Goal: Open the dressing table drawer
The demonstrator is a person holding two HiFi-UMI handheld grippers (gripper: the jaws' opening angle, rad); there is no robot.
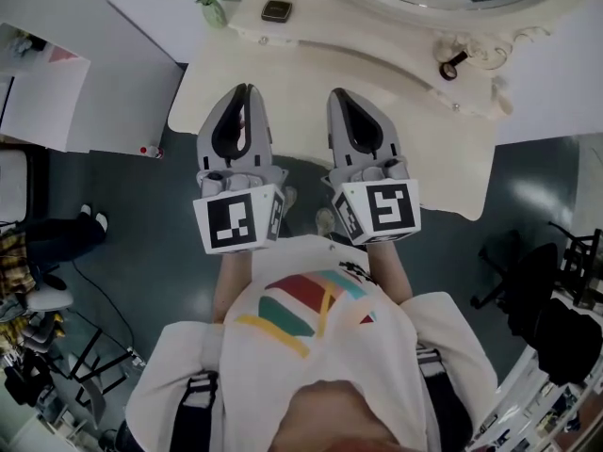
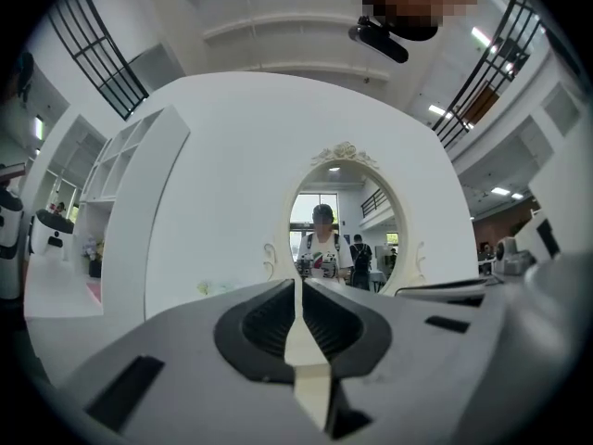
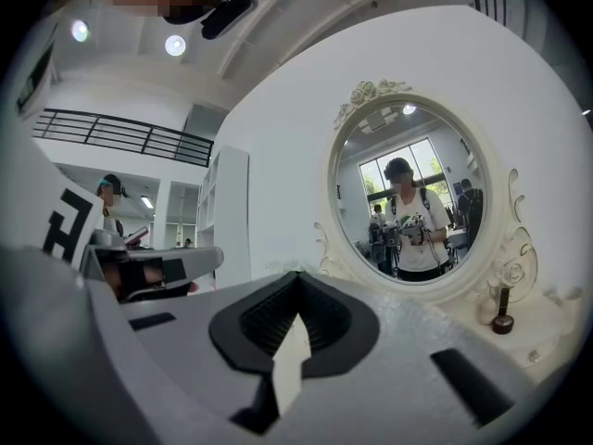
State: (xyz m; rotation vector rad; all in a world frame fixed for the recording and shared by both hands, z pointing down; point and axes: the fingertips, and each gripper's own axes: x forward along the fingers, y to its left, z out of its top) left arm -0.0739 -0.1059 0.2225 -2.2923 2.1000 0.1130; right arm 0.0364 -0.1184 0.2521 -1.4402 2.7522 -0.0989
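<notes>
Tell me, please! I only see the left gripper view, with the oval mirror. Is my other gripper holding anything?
Observer: No. The right gripper is shut, with nothing between its jaws.
Operator: Where are my two grippers?
Observer: Side by side. From the head view, the left gripper and the right one both reach over the cream dressing table top.
Operator: Any stuff up there?
Observer: A small dark bottle stands right of the oval white-framed mirror.

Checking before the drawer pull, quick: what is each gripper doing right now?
left gripper: closed, holding nothing.
right gripper: closed, holding nothing.
</notes>
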